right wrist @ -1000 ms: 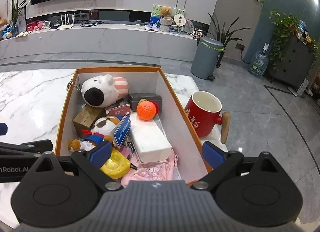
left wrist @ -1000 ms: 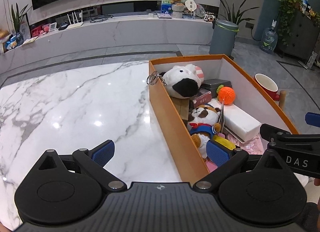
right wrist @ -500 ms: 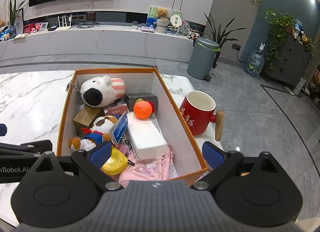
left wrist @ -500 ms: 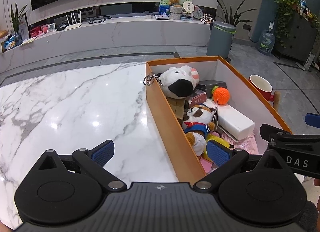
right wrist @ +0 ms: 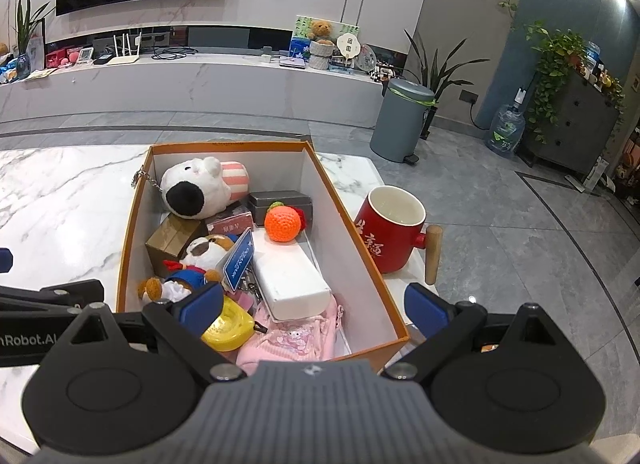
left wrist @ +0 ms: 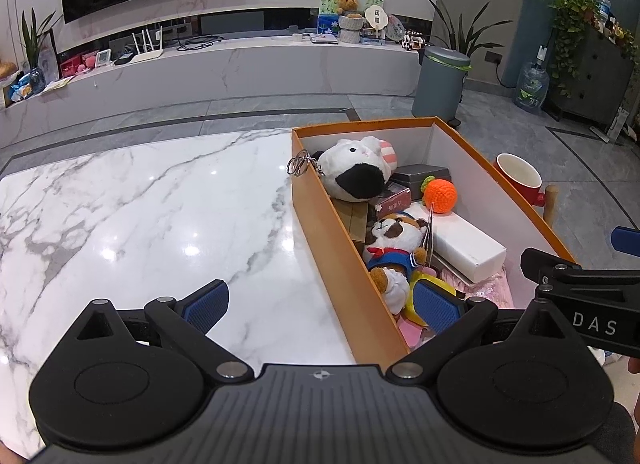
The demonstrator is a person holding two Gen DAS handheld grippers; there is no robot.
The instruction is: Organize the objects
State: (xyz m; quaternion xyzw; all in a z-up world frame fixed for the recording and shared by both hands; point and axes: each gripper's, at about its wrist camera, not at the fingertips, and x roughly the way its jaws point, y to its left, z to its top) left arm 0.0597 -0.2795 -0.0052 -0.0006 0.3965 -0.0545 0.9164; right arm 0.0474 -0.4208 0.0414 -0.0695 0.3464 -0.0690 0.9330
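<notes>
A white marble-veined table (left wrist: 152, 216) in a living room carries an orange-walled, white-lined cardboard box (right wrist: 348, 240) packed with plush toys, an orange crocheted ball (right wrist: 282, 224) and a white rectangular carton (right wrist: 290, 276); a red ceramic mug with a wooden handle (right wrist: 394, 230) stands just outside the box's right wall. Both the left gripper (left wrist: 320, 300) and the right gripper (right wrist: 314, 302) hang wide apart and empty over the near end, so the step appears to be choosing an item; the mug seems likeliest, needing the right gripper to span its rim. The near box corner and whatever lies beneath the toys are hidden.
</notes>
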